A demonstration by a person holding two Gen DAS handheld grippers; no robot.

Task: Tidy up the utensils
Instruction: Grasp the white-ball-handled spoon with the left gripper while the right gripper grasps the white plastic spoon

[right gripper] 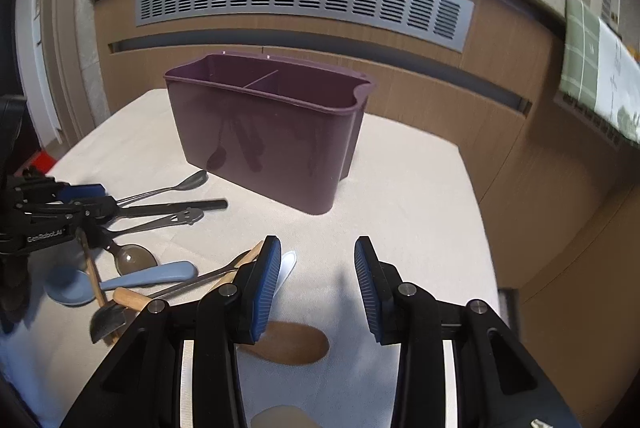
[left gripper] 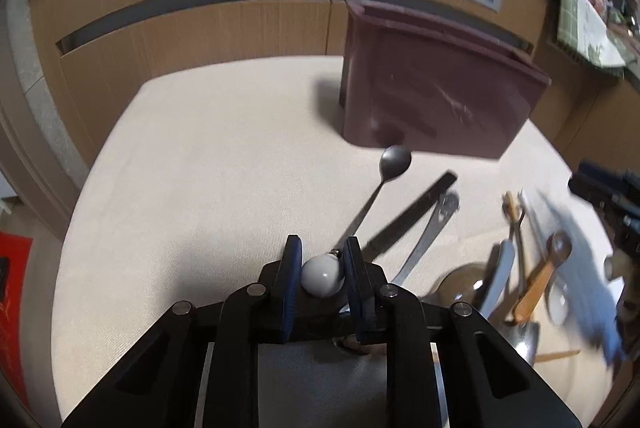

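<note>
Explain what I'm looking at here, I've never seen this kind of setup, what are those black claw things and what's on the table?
These are two hand-held grippers, each carrying a camera that looks along its fingers. The left camera shows the left gripper closed on a metal spoon by its white ball end. The right camera shows the right gripper open, holding nothing. On the cloth-covered table stands a purple caddy with two compartments. Beside it lie loose utensils, among them a blue spoon, and a wooden spoon lies under the right gripper.
</note>
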